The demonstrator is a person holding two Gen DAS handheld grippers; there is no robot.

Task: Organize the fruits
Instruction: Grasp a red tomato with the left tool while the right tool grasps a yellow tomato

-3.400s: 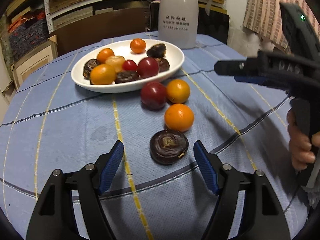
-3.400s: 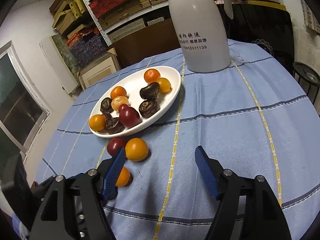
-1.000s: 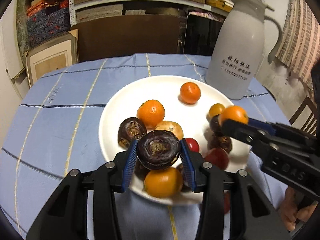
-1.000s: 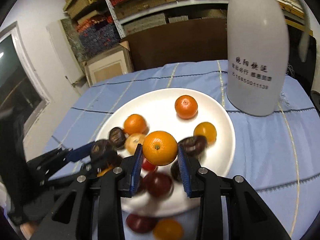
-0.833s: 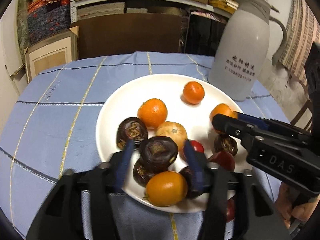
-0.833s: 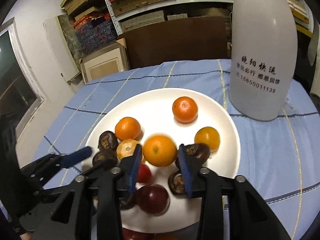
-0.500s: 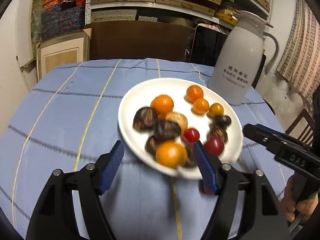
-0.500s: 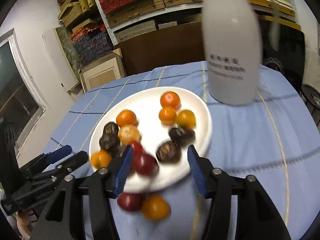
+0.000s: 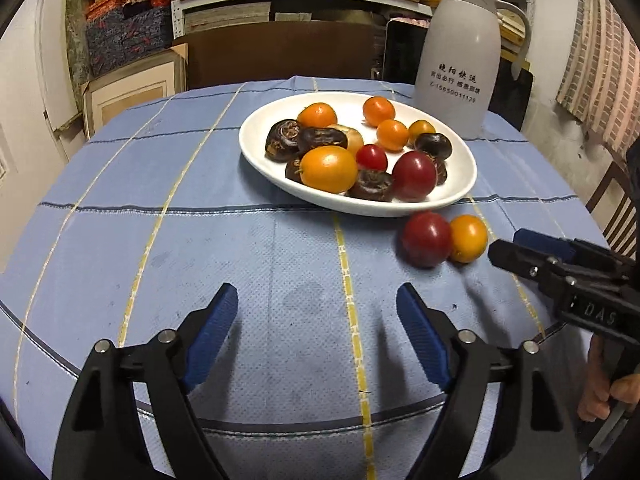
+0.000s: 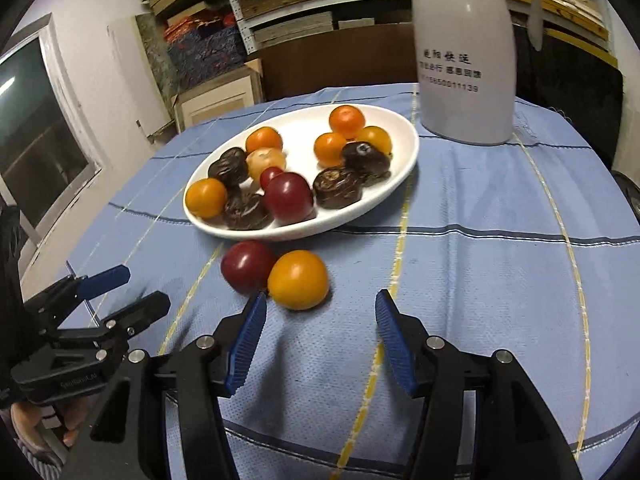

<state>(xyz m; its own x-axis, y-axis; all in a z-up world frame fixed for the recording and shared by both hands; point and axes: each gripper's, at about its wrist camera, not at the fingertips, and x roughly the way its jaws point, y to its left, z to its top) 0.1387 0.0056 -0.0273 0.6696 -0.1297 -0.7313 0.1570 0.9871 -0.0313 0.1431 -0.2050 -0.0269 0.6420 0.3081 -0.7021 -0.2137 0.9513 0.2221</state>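
Looking along the left gripper [image 9: 316, 328], its view shows bare blue cloth [image 9: 240, 248] between jaws spread wide and holding nothing, while the right gripper's view [image 10: 318, 326] shows what that one cannot: the orange fruit [image 10: 298, 278] sits just ahead of its jaws, which also stand apart and empty, the left pad close to the fruit, perhaps touching, though the angle leaves that unclear. A red fruit [image 10: 248, 266] touches the orange one; both lie on the cloth just beside the white plate [image 10: 400, 168] heaped with fruit. A white jug [image 10: 464, 52] stands behind the plate.
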